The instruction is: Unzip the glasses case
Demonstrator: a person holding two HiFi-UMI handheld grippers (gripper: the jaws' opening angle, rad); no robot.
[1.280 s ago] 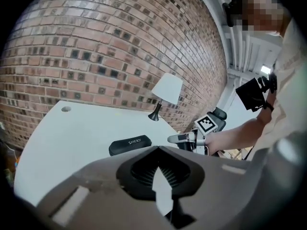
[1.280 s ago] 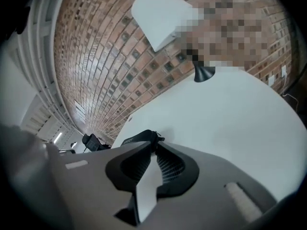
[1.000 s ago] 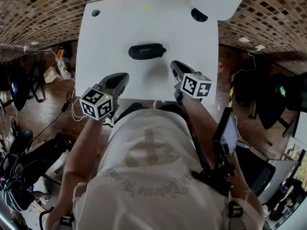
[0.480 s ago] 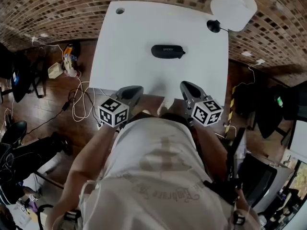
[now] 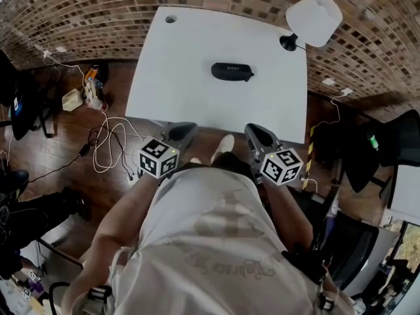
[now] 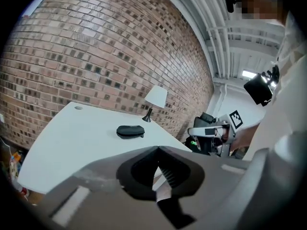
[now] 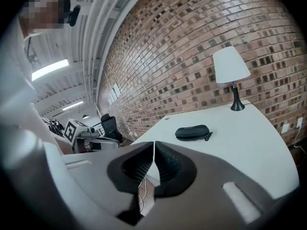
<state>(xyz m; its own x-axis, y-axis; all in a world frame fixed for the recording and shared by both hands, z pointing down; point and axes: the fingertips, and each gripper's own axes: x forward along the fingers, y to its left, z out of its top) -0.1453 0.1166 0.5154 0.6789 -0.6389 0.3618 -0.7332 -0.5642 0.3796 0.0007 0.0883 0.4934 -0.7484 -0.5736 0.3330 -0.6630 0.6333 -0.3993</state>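
The brick wall (image 6: 96,56) and the ceiling (image 6: 225,37) are shown only in the two gripper views, while the wooden floor (image 5: 59,169) with its loose cables (image 5: 111,146) is seen only in the head view. The white table (image 5: 184,77) is taken in whole from the head view alone, where a round hole (image 5: 170,19) is seen at its far left corner. A white-shaded lamp (image 5: 314,18) is set at the far right corner. The left gripper (image 5: 185,128) and the right gripper (image 5: 253,130) are held by the table's near edge, well apart from the case. In its own view each is seen with jaws pressed together and nothing between them. The glasses case (image 5: 231,71) is laid flat near the table's middle, a little to the right. It is black, oblong, round-ended and closed, with pale print too small to be read. A short tab at its right end is shown best in the right gripper view
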